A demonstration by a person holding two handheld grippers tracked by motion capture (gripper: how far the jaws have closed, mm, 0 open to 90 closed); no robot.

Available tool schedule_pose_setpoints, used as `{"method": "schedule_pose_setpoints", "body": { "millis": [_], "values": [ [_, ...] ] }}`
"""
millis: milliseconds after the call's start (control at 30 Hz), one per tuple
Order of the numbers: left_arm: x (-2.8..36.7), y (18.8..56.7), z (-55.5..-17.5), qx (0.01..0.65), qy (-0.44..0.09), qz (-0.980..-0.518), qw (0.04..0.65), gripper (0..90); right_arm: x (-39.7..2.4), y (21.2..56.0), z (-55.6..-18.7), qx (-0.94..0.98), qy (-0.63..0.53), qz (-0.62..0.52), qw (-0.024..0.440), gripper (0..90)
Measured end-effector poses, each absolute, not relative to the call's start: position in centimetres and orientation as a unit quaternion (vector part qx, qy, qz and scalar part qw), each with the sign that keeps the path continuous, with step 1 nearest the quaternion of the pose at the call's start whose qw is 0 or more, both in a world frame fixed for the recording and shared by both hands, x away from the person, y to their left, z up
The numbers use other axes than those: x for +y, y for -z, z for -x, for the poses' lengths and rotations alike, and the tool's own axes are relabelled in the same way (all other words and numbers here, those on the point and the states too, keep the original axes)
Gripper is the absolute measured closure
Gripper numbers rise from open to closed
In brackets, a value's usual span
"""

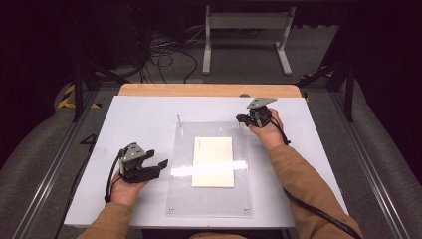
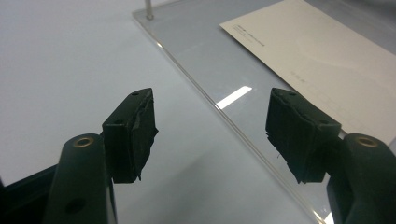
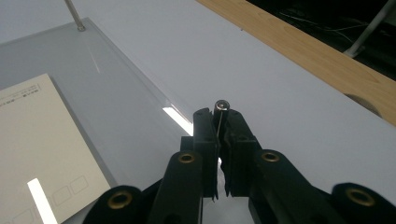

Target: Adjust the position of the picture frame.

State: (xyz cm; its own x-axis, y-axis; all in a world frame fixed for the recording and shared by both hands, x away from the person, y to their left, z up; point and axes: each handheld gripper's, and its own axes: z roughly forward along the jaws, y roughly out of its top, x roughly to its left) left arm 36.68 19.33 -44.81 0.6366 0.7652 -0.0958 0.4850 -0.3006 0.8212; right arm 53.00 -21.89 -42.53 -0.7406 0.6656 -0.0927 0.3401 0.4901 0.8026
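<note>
Right gripper (image 3: 218, 122) was clamped on a small metal pin (image 3: 221, 105) at the far right corner of the clear plate (image 1: 209, 199); jaws nearly together, the pin's round head poking out just above the pad tips. In the high view that gripper (image 1: 242, 118) sat at the same corner, hand behind it, cable trailing back along the sleeve; the pin itself was too small to make out there, so I couldn't tell whether it was still seated in the plate or lifted off. A second pin (image 1: 178, 118) stood upright at the plate's far left corner, also seen in the right gripper view (image 3: 74, 14) and the left gripper view (image 2: 148, 9). A cream sheet (image 1: 213, 162) lay flat on the plate, roughly centred, with a glare stripe across its near half. Left gripper (image 1: 160, 167) was just off the plate's left edge, jaws standing well apart, nothing between them; its own view (image 2: 210, 135) looked across that edge (image 2: 243, 140) toward the sheet (image 2: 322, 56). Plate sat on a white table (image 1: 134, 124) with a wooden strip (image 1: 209, 90) along the far side.
</note>
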Motion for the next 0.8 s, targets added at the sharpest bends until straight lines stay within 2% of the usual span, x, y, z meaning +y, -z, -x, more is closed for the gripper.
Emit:
{"method": "schedule_pose_setpoints", "body": {
  "millis": [400, 567, 800],
  "values": [
    [19.0, 44.4, -36.1, 0.380, -0.156, -0.795, 0.446, 33.6, -22.5, 43.6, -53.2, 0.829, -0.425, -0.308, 0.193, 83.4],
    [19.2, 43.8, -35.1, 0.372, -0.158, -0.793, 0.455, 33.5, -23.7, 44.4, -53.1, 0.807, -0.463, -0.317, 0.184, 75.2],
    [19.0, 43.5, -33.8, 0.359, -0.155, -0.801, 0.453, 33.3, -23.6, 45.0, -52.7, 0.794, -0.471, -0.332, 0.193, 76.1]
  ]
}}
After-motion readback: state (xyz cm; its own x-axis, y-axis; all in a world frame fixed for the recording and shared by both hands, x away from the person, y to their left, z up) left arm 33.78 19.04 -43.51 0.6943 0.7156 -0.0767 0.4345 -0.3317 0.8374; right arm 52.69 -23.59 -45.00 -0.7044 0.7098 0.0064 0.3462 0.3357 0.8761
